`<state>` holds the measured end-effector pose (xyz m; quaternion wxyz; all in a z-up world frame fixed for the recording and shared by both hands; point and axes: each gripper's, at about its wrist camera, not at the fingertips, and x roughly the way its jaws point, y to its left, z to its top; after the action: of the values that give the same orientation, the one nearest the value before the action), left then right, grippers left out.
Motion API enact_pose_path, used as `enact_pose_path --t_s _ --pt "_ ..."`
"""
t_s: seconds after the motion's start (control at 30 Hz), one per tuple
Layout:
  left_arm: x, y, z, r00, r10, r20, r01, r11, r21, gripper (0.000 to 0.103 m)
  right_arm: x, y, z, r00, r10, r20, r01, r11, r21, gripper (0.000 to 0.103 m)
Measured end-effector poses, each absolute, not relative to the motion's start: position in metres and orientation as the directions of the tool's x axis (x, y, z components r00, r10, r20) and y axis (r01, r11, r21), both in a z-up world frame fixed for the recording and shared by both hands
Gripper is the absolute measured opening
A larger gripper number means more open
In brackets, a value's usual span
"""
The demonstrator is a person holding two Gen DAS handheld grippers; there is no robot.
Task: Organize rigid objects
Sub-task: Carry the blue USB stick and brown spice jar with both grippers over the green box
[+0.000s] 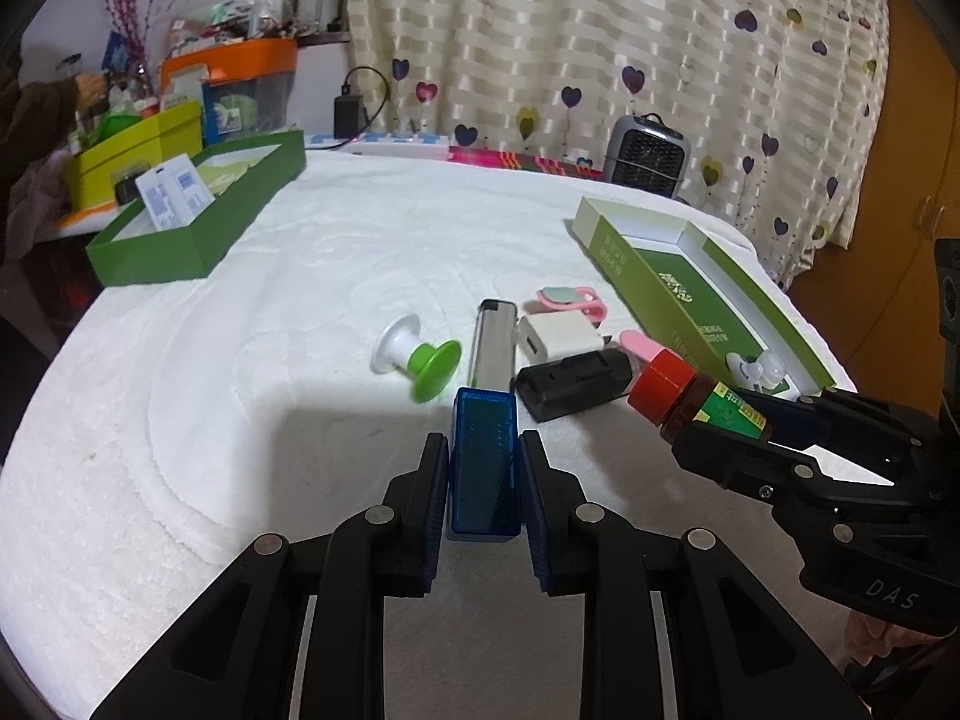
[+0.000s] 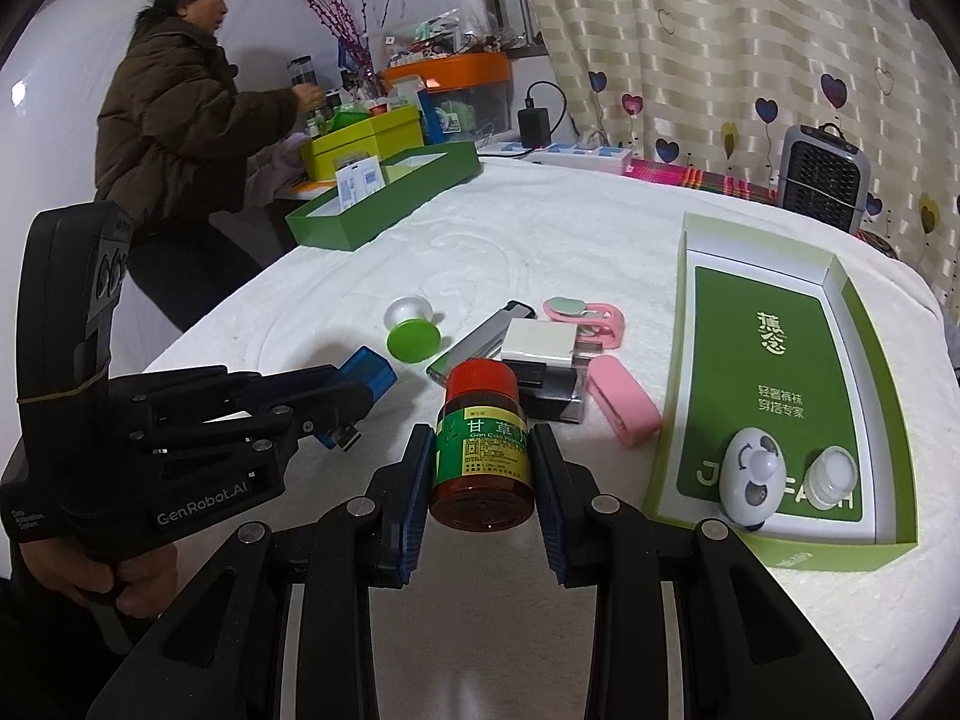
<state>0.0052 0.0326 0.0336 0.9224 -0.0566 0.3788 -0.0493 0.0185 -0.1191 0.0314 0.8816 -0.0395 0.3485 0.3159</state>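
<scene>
With two items lying in the tray [image 2: 873, 324] at right frame, the left gripper [image 1: 483, 456] is clamping a blue USB device [image 1: 483, 450], the right gripper [image 2: 483, 450] is gripping a red-capped bottle [image 2: 483, 438], and six pieces are waiting mid-frame.

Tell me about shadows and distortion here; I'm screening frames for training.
Left wrist view: a grey shadow falls on the cloth around the left gripper and blue stick; fisheye bends the table edge. Right wrist view: black corners, curved curtain, bottle label sharp.
</scene>
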Motion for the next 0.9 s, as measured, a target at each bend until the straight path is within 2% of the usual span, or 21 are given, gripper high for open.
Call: enact_pose_path --t_s 0.3,0.9 --pt "0.021 0.005 0.045 0.711 -0.168 -0.683 0.11 0.986 -0.127 0.022 0.024 -0.149 0.039 0.592 0.526 -0.61 -0.546 0.819 0.177 0.033" --pt "0.056 -0.09 0.07 0.692 -0.331 -0.642 0.338 0.934 -0.118 0.022 0.047 -0.256 0.039 0.706 0.387 -0.593 -0.31 0.922 0.233 0.033"
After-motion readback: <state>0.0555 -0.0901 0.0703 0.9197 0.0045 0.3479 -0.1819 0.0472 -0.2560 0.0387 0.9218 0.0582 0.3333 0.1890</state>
